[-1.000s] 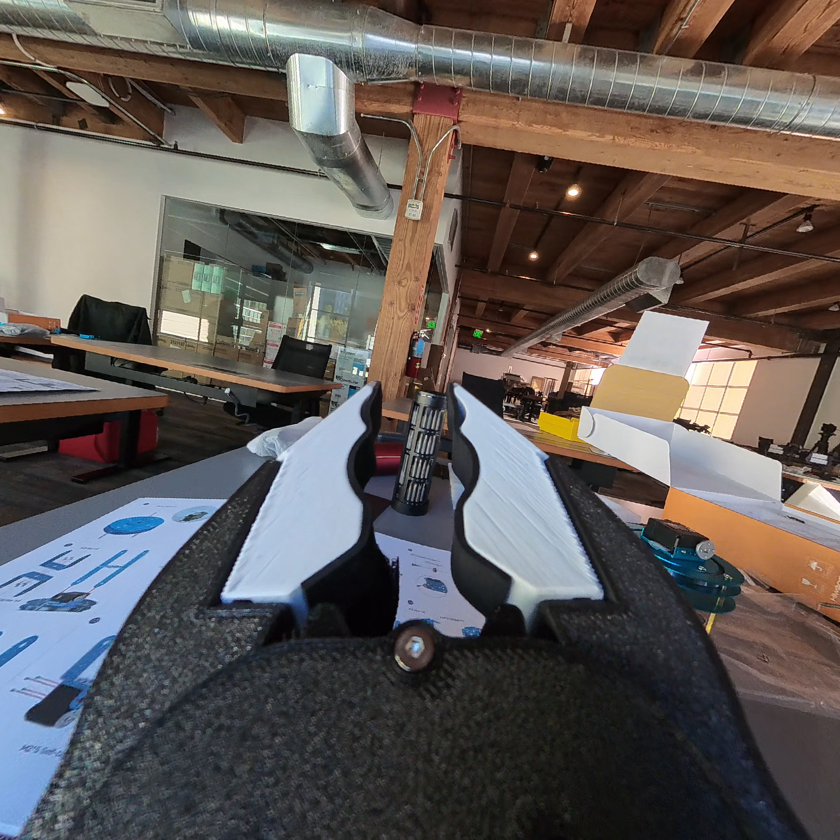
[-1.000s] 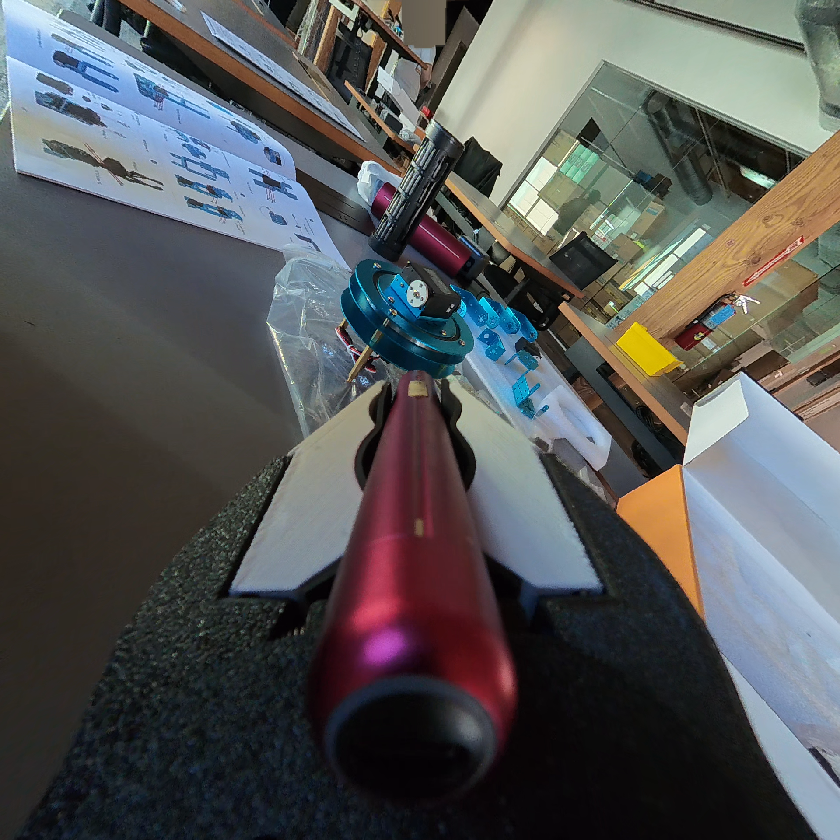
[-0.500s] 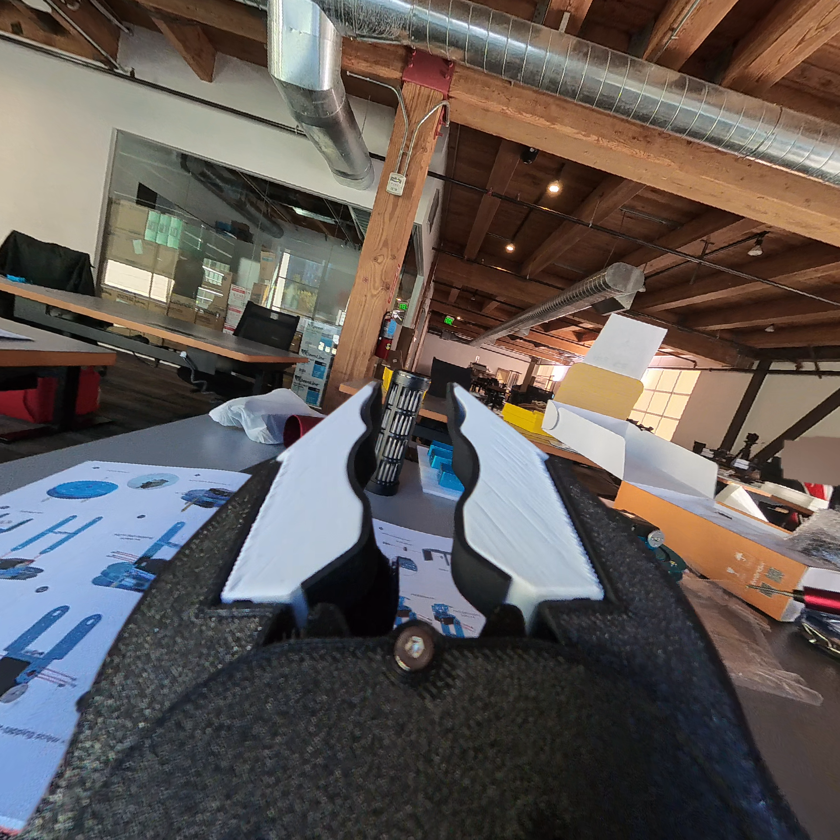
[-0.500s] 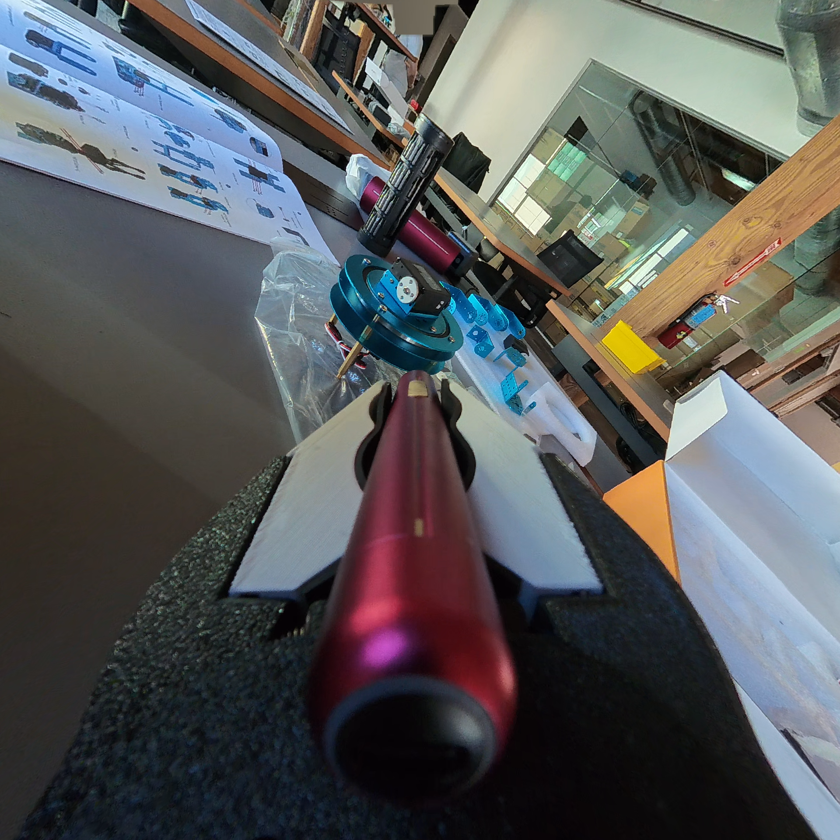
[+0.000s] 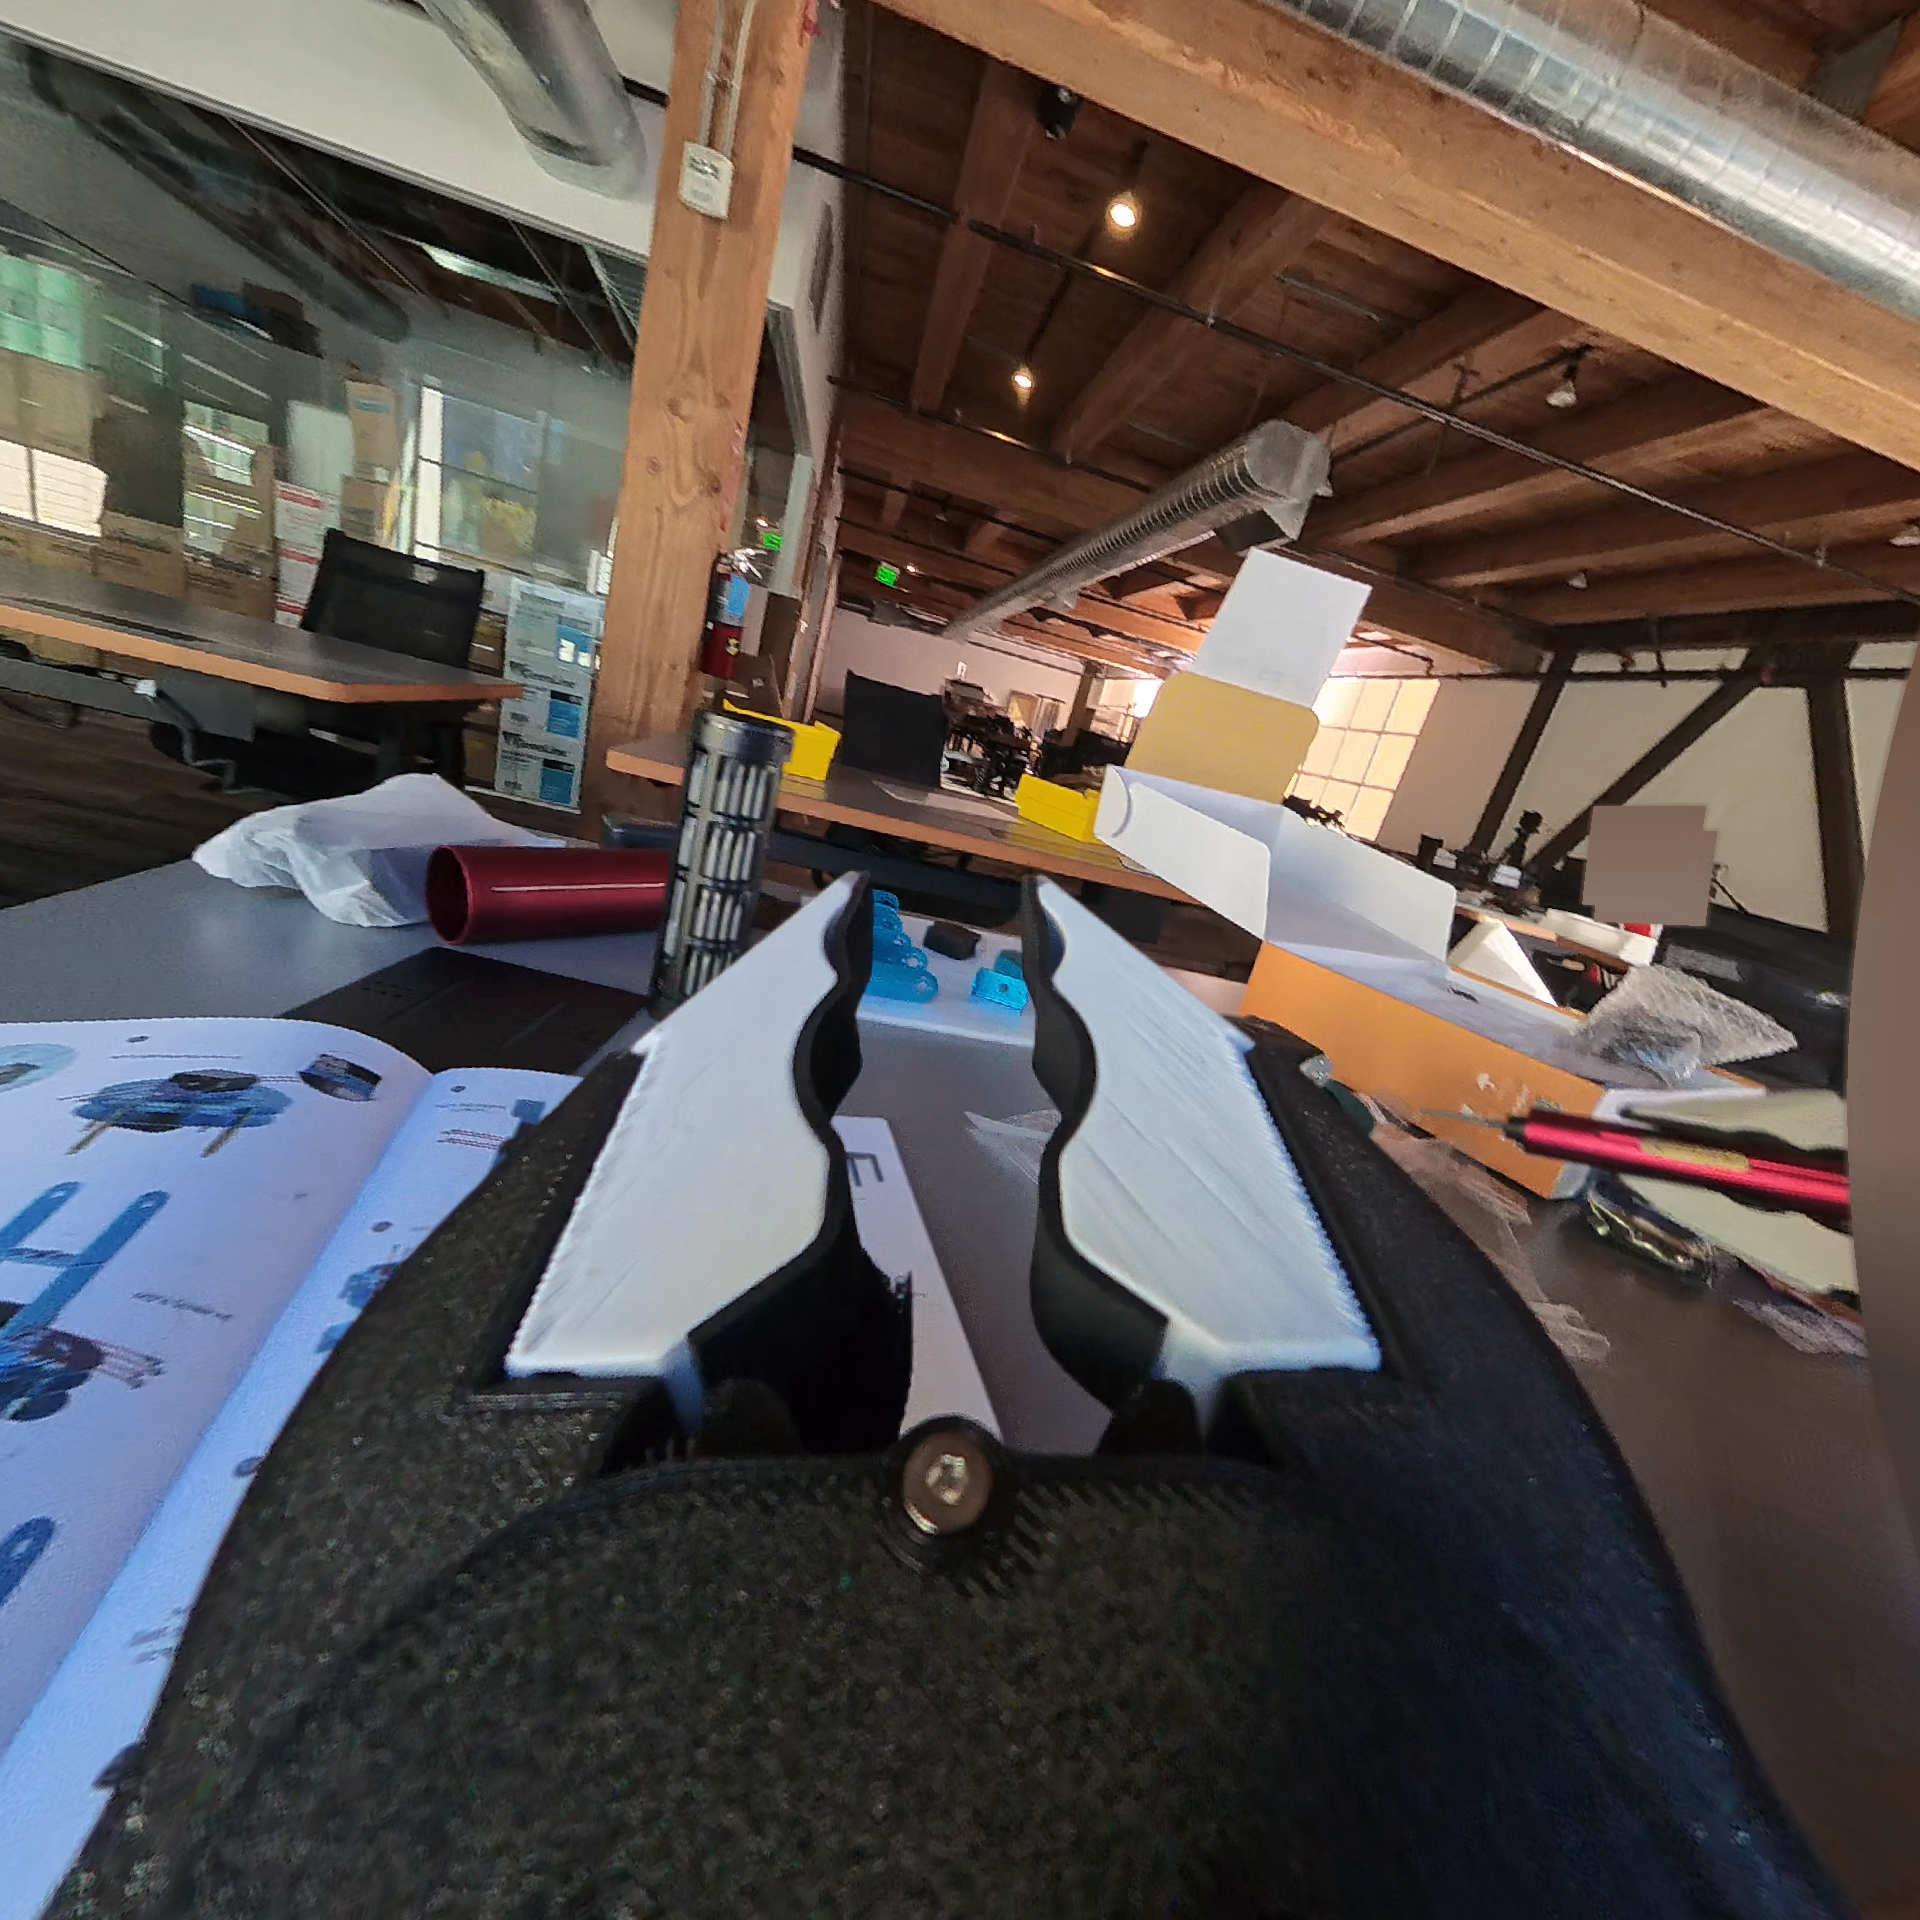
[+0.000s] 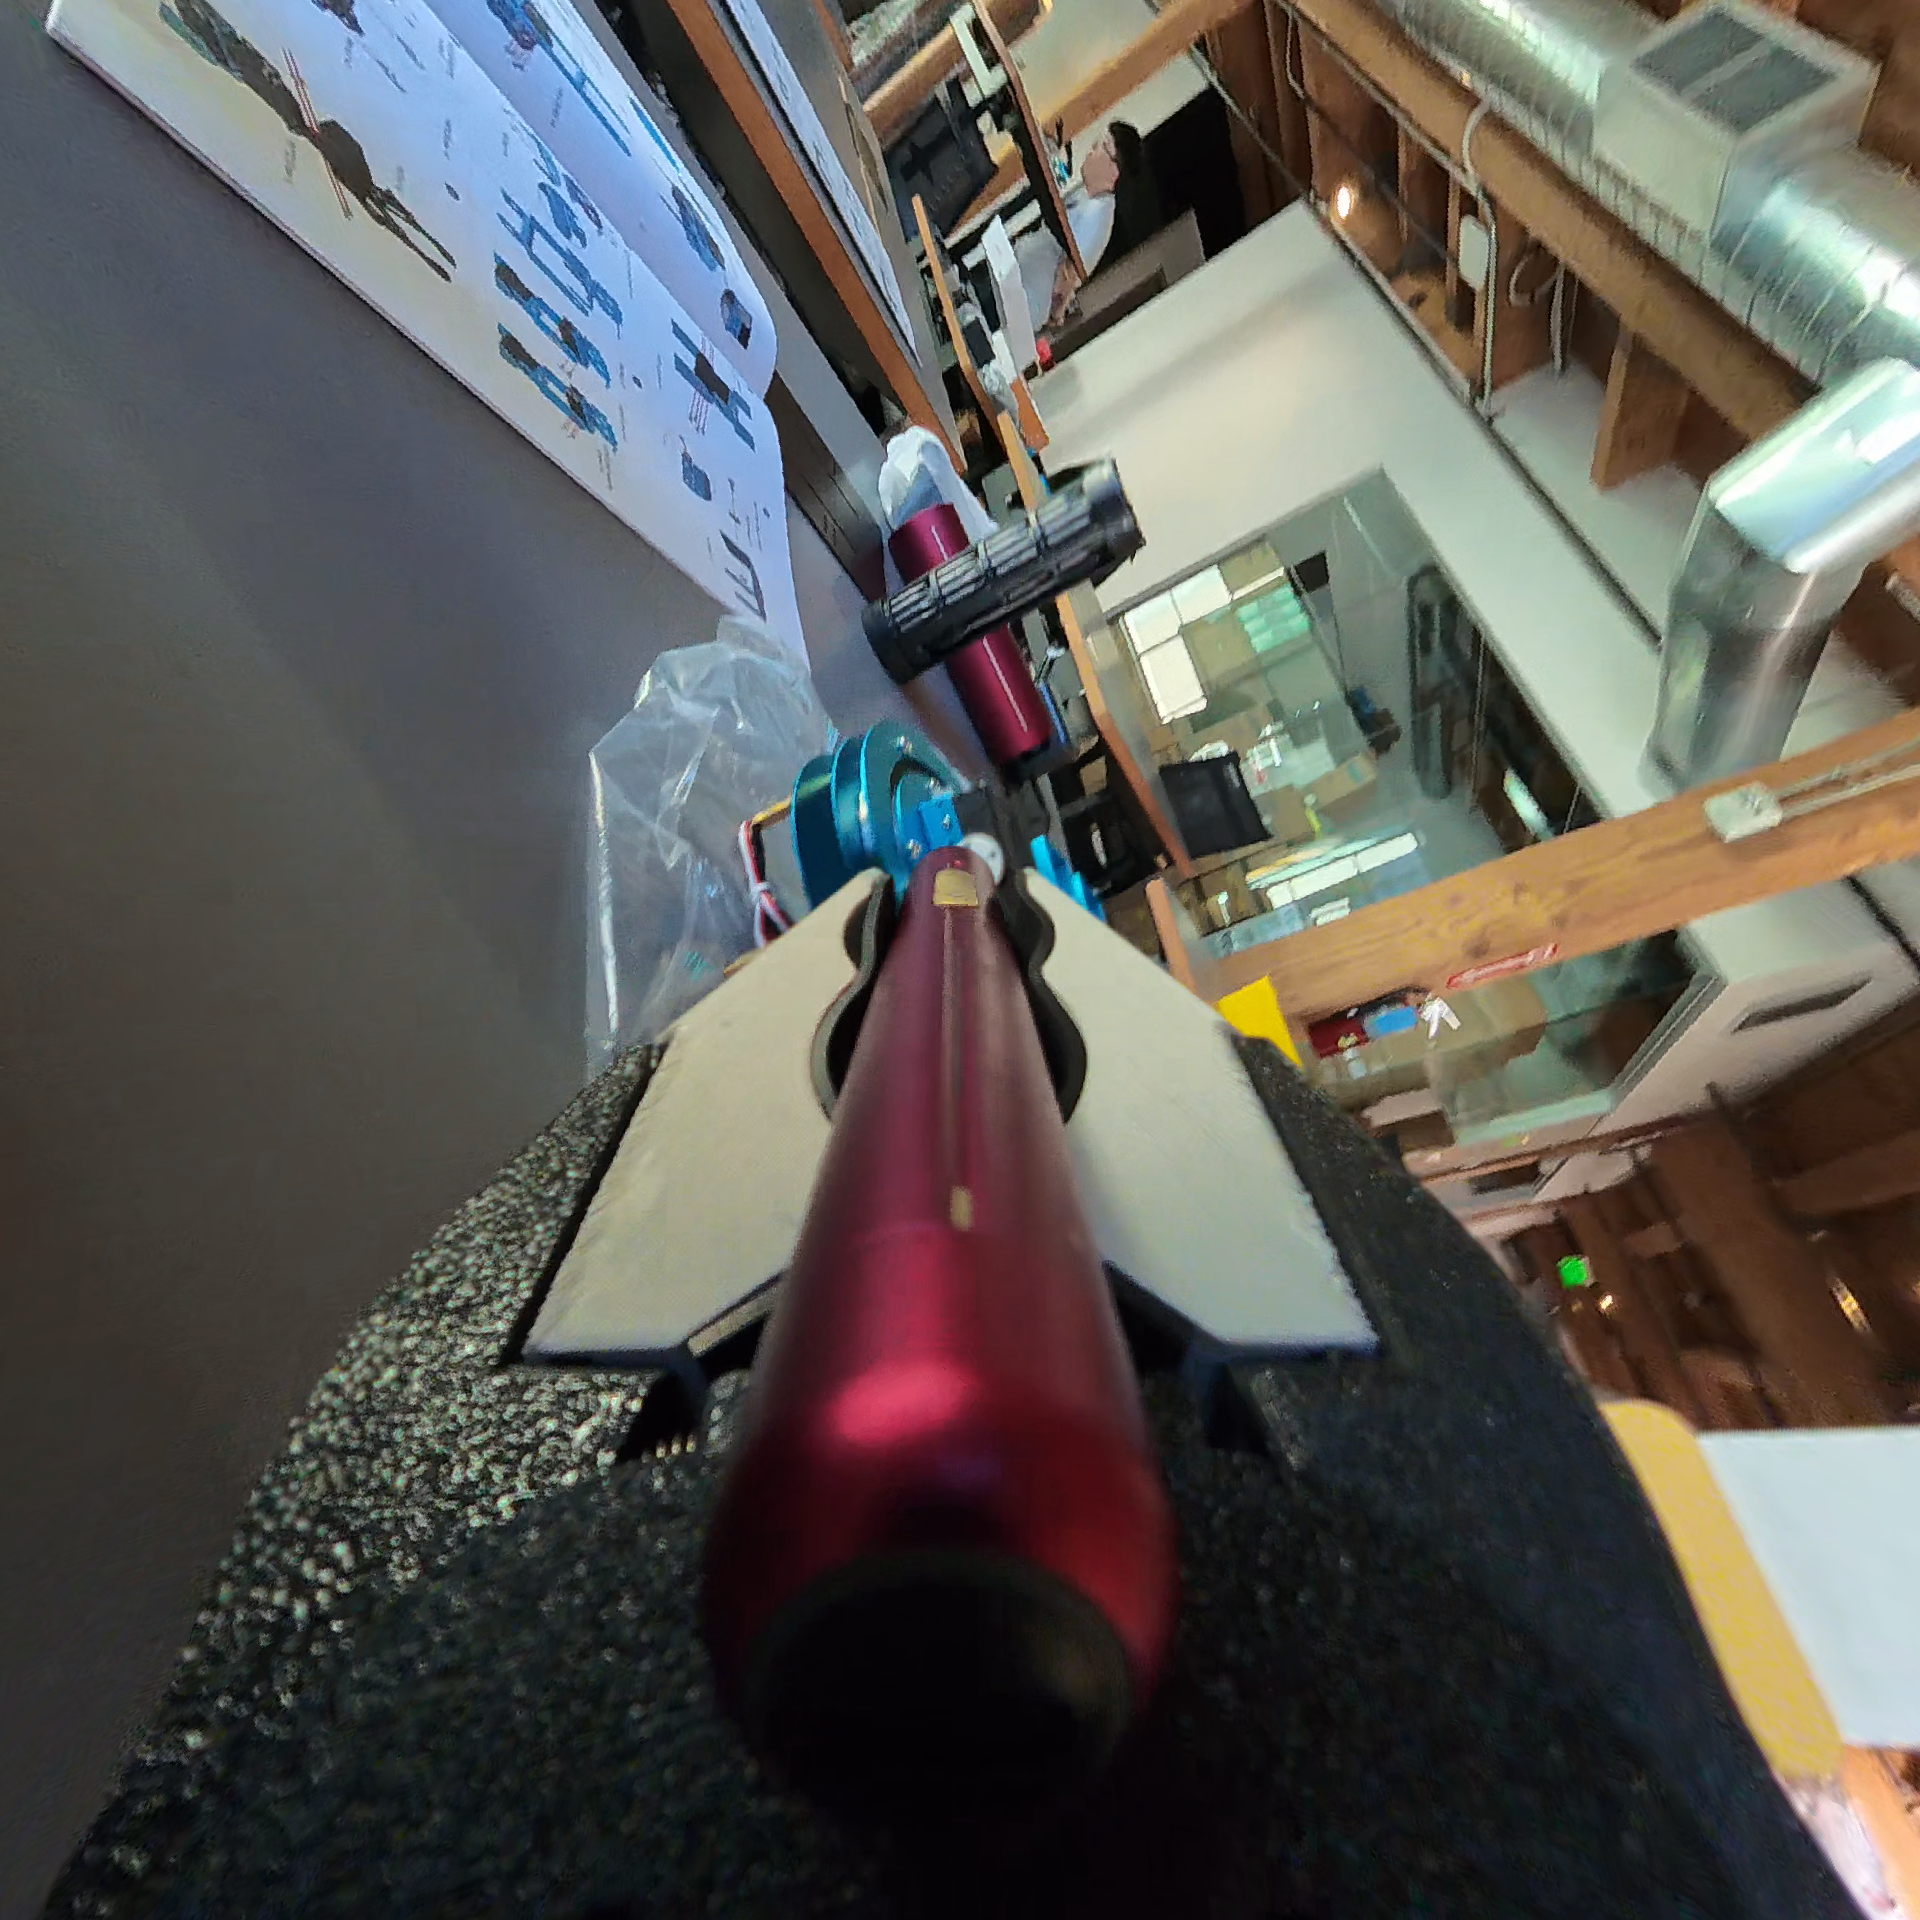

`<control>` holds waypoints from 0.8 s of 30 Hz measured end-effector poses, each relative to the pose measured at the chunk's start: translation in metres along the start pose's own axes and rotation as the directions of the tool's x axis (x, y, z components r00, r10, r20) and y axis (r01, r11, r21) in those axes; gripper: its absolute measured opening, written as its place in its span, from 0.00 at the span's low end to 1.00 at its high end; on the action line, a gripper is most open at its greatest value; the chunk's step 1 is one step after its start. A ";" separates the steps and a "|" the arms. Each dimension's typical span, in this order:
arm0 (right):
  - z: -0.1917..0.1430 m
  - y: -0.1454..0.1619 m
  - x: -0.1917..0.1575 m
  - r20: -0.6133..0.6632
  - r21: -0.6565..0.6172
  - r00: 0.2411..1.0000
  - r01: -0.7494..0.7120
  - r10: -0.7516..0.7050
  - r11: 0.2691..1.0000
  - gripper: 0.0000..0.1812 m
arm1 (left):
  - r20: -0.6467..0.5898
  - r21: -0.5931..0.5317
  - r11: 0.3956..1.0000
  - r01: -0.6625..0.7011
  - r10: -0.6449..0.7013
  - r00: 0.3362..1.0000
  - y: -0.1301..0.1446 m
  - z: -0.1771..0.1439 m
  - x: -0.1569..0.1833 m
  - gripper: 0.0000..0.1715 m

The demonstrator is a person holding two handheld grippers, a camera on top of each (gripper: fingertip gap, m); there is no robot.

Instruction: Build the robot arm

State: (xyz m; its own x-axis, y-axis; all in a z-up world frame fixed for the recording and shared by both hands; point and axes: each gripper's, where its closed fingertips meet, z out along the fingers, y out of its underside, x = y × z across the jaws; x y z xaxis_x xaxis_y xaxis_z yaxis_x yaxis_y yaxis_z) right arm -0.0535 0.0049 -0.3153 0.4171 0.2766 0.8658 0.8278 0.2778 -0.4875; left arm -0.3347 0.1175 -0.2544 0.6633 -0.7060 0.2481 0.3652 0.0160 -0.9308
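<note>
My right gripper (image 6: 951, 883) is shut on a red screwdriver handle (image 6: 945, 1247) that runs along its fingers. The handle's tip points at a blue round metal part (image 6: 847, 800) with a small black motor, lying on a clear plastic bag (image 6: 686, 790). My left gripper (image 5: 940, 904) is open and empty, held above an open instruction booklet (image 5: 208, 1195). The red screwdriver (image 5: 1683, 1153) also shows at the right edge of the left wrist view. A black slotted cylinder (image 5: 722, 862) stands just beyond the left fingers, with a red tube (image 5: 551, 894) lying behind it.
An open orange and white cardboard box (image 5: 1403, 1018) sits on the right of the grey table (image 5: 156, 945). Small blue parts (image 5: 899, 956) lie on a white tray past the left fingers. A crumpled white bag (image 5: 343, 842) lies at the back left. Other desks and chairs stand beyond. About 30 cm separates my left fingertips from my right.
My left gripper has swung to the right and its jaws have opened wider. My right gripper has rolled with the screwdriver still in it and come closer to the blue round part.
</note>
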 end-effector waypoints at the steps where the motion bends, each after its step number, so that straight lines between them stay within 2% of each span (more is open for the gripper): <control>1: 0.006 -0.005 0.002 -0.003 0.015 0.999 0.032 -0.032 0.999 0.11 | -0.006 -0.010 1.000 -0.006 0.006 1.000 0.003 0.001 0.004 0.16; 3: 0.016 -0.012 0.002 0.007 0.029 0.996 0.091 -0.091 0.995 0.11 | -0.014 -0.022 1.000 -0.015 0.015 1.000 0.008 0.003 0.008 0.16; 8: 0.022 -0.007 -0.008 -0.036 -0.013 0.972 0.233 -0.234 0.972 0.11 | -0.026 -0.034 0.999 -0.018 0.017 1.000 0.013 0.008 0.012 0.16; 11: 0.022 -0.002 -0.014 -0.041 -0.027 0.973 0.227 -0.228 0.973 0.12 | -0.050 -0.046 0.999 -0.011 0.009 0.999 0.017 0.012 0.018 0.16; 13: 0.020 -0.007 -0.011 -0.040 0.002 0.992 0.124 -0.124 0.992 0.11 | -0.085 -0.071 0.997 -0.025 0.019 0.996 0.022 0.016 0.026 0.16; 16: 0.014 -0.023 -0.003 0.013 0.091 0.991 -0.132 0.132 0.987 0.11 | -0.182 -0.128 0.988 -0.089 0.065 0.981 0.037 0.022 0.049 0.16; 19: 0.007 -0.042 0.004 0.125 0.190 0.926 -0.376 0.357 0.907 0.12 | -0.348 -0.225 0.947 -0.229 0.141 0.927 0.068 0.025 0.088 0.16; 21: 0.003 -0.054 0.008 0.198 0.238 0.865 -0.498 0.460 0.834 0.12 | -0.447 -0.298 0.877 -0.377 0.220 0.867 0.101 0.025 0.112 0.17; 23: -0.001 -0.062 0.011 0.248 0.271 0.818 -0.573 0.519 0.773 0.12 | -0.462 -0.328 0.816 -0.477 0.302 0.834 0.124 0.029 0.124 0.18; 24: -0.003 -0.066 0.010 0.277 0.285 0.801 -0.595 0.530 0.751 0.12 | -0.457 -0.314 0.817 -0.483 0.315 0.832 0.126 0.031 0.131 0.19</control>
State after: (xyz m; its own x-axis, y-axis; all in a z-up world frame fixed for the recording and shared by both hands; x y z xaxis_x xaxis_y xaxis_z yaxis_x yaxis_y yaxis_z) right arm -0.1031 -0.0133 -0.2740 0.6689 0.6239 0.4041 0.2668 0.3058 -0.9139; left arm -0.1821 0.0493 -0.3305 0.3684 -0.9057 -0.2097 -0.2269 0.1312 -0.9650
